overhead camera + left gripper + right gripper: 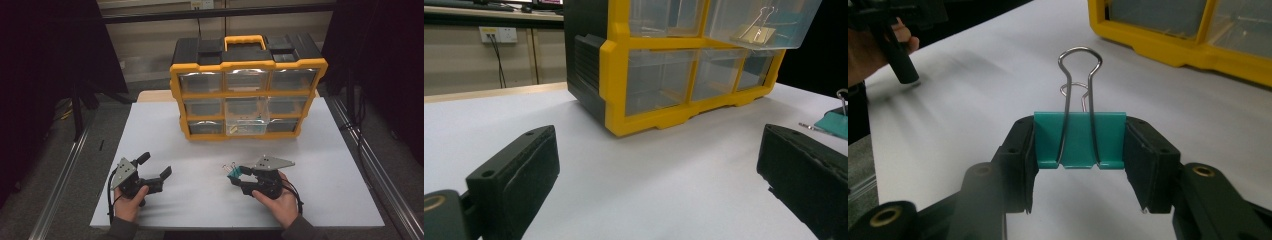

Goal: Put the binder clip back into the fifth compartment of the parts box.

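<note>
The right tongs [1078,165] are pinching a teal binder clip [1079,138] by its two flat sides, its wire handles sticking out past the jaw tips toward the far side of the scene. In the high view the clip [233,172] is sitting at the tips of the right tongs [239,175], near the front of the white desk [325,165] and a little right of centre; whether it is touching the desk surface is hard to tell. The left tongs [157,167] are spread wide with nothing between them, resting near the left front of the desk. At the far side, the yellow and black drawer organiser [247,90] is standing with one clear drawer [246,120] in its middle column pulled out, and at least one gold-coloured binder clip [756,32] is already lying inside it. Judging from this, the pick-up looks done: the clip is secured in the grip. What is remaining is carrying it across to the open drawer, releasing it there, and probably pushing the drawer shut afterwards.
</note>
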### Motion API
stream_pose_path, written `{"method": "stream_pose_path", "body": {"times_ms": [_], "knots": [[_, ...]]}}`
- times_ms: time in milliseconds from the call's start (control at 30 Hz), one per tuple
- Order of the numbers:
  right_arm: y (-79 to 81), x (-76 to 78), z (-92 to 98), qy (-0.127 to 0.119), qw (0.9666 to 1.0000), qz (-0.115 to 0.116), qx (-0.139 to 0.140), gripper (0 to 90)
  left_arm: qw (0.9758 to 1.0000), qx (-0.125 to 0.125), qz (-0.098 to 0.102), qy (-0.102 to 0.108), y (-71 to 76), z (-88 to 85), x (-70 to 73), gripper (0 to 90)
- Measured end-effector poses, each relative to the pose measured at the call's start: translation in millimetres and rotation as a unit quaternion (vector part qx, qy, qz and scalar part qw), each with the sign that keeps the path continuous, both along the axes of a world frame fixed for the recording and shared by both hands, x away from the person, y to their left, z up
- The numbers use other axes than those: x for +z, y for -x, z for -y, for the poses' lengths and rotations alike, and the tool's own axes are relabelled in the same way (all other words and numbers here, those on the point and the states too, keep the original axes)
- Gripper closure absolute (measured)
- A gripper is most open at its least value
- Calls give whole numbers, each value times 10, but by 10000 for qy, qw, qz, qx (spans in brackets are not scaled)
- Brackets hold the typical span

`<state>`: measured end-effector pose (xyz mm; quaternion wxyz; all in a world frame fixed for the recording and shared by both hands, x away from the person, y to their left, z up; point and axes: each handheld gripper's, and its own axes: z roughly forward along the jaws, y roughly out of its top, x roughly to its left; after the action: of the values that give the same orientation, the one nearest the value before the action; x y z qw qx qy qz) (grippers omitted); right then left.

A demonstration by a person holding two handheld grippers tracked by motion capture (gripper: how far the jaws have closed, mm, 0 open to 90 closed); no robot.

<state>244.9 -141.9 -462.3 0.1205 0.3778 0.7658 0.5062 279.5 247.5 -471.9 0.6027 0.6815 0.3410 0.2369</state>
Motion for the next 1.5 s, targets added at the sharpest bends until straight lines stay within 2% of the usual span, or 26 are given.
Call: {"method": "stream_pose_path", "body": {"times_ms": [267,367,400,500,633,733,933,967,1067,1233,1267,1300,1367,1400,1500], "knots": [[-19,152,83,-172,9997,185,-18,505,10000,-3,-4,4,0,-1,1,35],[-24,214,118,-238,9994,244,-47,505,10000,21,24,-70,0,-14,3,35],[-28,223,126,-258,9994,243,-7,505,10000,23,2,-4,2,-3,1,35],[-36,261,143,-271,9993,276,-1,505,10000,16,1,8,3,-1,1,35],[-47,332,166,-340,9989,333,11,505,10000,21,33,-77,1,-17,5,35],[-56,379,179,-373,9986,371,-3,505,10000,36,30,-23,2,-8,4,35],[-69,444,190,-420,9982,426,-2,505,10000,26,26,-70,5,-17,7,35],[-76,469,194,-421,9981,456,7,505,10000,18,-5,4,8,-8,5,35],[-87,510,199,-424,9979,491,12,505,10000,29,-6,29,8,-6,5,35],[-114,591,216,-493,9972,559,34,505,10000,60,48,-16,7,-12,12,35],[-116,607,220,-486,9973,551,15,505,9996,136,23,252,9,26,6,35],[-123,621,220,-493,9971,575,20,505,9999,36,61,-109,4,-29,14,35],[-125,636,222,-495,9972,564,19,505,9999,49,63,-83,3,-26,13,35],[-130,650,225,-496,9971,585,-5,505,10000,54,37,22,4,-12,10,35],[-149,707,227,-525,9969,589,27,505,10000,10,40,2,10,-10,12,35]]}}
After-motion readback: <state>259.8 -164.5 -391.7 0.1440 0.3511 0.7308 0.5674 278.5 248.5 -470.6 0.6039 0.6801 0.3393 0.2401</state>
